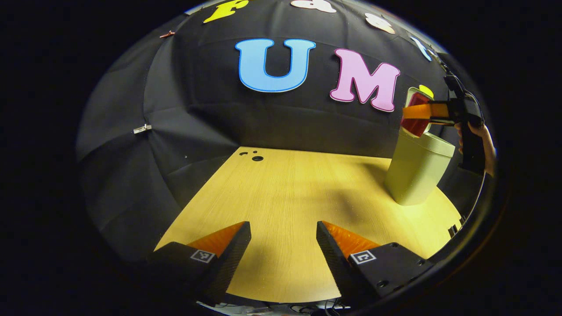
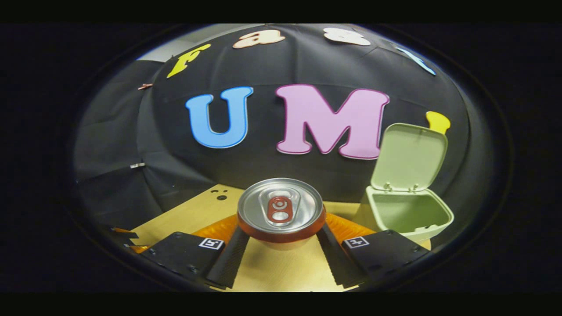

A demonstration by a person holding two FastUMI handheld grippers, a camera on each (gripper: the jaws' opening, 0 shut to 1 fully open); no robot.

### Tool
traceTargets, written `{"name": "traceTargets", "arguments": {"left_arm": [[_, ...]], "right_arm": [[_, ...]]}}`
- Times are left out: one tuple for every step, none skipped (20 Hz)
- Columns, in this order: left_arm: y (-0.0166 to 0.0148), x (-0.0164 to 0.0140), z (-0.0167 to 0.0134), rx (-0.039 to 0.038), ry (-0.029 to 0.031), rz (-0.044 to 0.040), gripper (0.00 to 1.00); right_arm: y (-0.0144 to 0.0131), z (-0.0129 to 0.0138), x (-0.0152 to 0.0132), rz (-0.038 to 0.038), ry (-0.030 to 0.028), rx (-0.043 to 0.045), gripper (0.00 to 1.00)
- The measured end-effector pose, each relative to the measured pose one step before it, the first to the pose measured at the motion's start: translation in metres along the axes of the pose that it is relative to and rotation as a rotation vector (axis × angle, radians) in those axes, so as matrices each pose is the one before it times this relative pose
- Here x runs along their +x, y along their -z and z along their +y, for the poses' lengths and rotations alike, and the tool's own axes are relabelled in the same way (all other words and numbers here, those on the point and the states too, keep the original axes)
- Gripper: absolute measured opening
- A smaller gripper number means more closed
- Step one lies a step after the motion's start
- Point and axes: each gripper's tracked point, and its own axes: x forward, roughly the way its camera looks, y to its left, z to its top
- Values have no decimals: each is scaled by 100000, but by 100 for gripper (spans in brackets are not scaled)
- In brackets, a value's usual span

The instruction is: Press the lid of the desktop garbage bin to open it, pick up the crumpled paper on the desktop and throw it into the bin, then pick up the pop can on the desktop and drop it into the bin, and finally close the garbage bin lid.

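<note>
You are working in a staged recording booth, not a lived-in room: black cloth (image 1: 184, 131) hangs as the wall, pinned with clips (image 1: 142, 128), behind a bare wood-grain desktop (image 1: 285, 193) with drilled holes (image 1: 257, 158) near its back edge.

The desktop (image 1: 281, 193) is pale yellow wood with a fine straight grain; a few small black holes (image 1: 257, 158) mark its far left corner. The garbage bin (image 1: 415, 173) at the right is a soft, flat sage green with no pattern, and its raised lid (image 2: 409, 156) and inner walls are the same green. The pop can (image 2: 281, 210) has a bare silver top with a red pull tab and a red-orange band below the rim. On each gripper body sits a small white square tag (image 2: 211, 243) with a black block pattern. The booth's cloth wall (image 1: 175, 145) is plain black.
</note>
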Motion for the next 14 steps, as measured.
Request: {"name": "traceTargets", "arguments": {"left_arm": [[-112, 51, 68, 605, -229, -196, 96], [-233, 270, -113, 816, -89, -233, 96], [-11, 396, 409, -121, -2505, 724, 96], [-82, 173, 109, -826, -1275, 50, 96], [-183, 225, 19, -1265, -1405, 91, 96], [-192, 208, 18, -2143, -2524, 64, 96], [-206, 49, -106, -1482, -2170, 12, 96], [-123, -34, -31, -1170, -2628, -154, 96], [-271, 35, -62, -1404, -2788, -634, 96], [-143, 15, -337, -2172, -1920, -378, 96], [-53, 119, -486, -2472, -1136, 59, 96], [187, 91, -645, -2215, -791, 360, 96], [96, 211, -672, -1792, -426, 596, 96], [80, 118, -763, -1227, -127, 567, 96]], "right_arm": [[-1167, -1429, -523, -1648, 1991, 390, 83], [-1322, -1789, -649, -2567, 920, 852, 83], [-1296, -1682, -136, -2057, 922, 576, 83], [-621, -1134, 83, -964, 757, 126, 83], [-651, -1092, 113, -824, 509, 444, 83], [-657, -1335, 269, -875, 122, 788, 83], [-273, -1031, 304, -375, -154, 170, 83], [-219, -996, 273, 60, -292, -324, 83], [-12, -1237, 326, 93, 274, -627, 83], [70, -1230, 240, 64, 523, -397, 83], [143, -1203, 220, 153, 487, -22, 83], [348, -1145, -170, 543, 466, 356, 83], [514, -1176, -44, 869, 774, 233, 83], [557, -1212, 184, 1302, 1271, -225, 83]]}}
